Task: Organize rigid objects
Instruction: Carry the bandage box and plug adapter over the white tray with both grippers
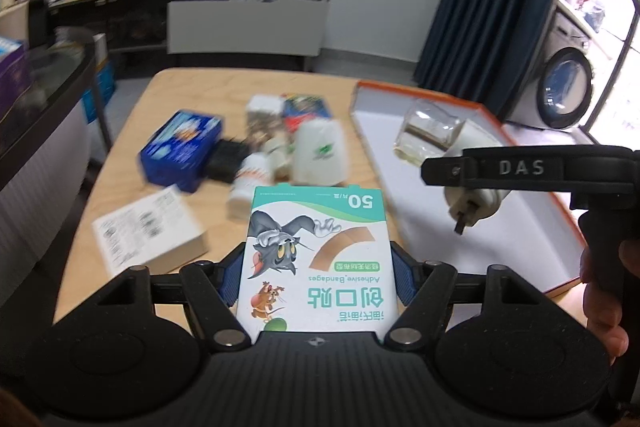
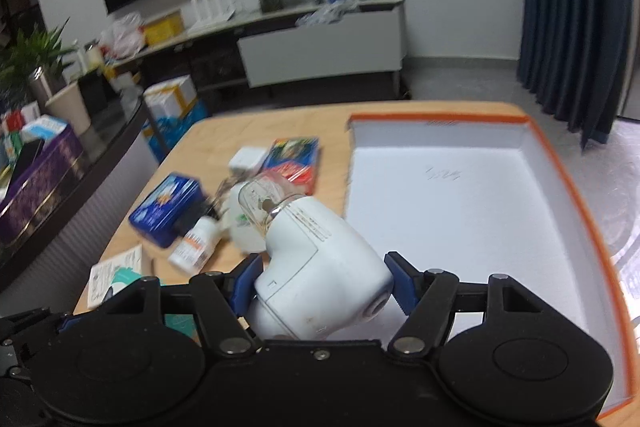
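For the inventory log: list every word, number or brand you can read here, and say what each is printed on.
"50": top of the adhesive bandage box held in the left gripper.
"Adhesive Bandages": same box, seen upside down.
"创口贴": same box, large teal characters.
"DAS": black bar of the right gripper.
Too blurred to read: blue tin, small white bottle, white carton, and the white plug-in device.

Both wrist fisheyes look forward, close above the wooden table (image 1: 132, 147); shared: orange-rimmed tray (image 2: 560, 163), centre frame object cluster.
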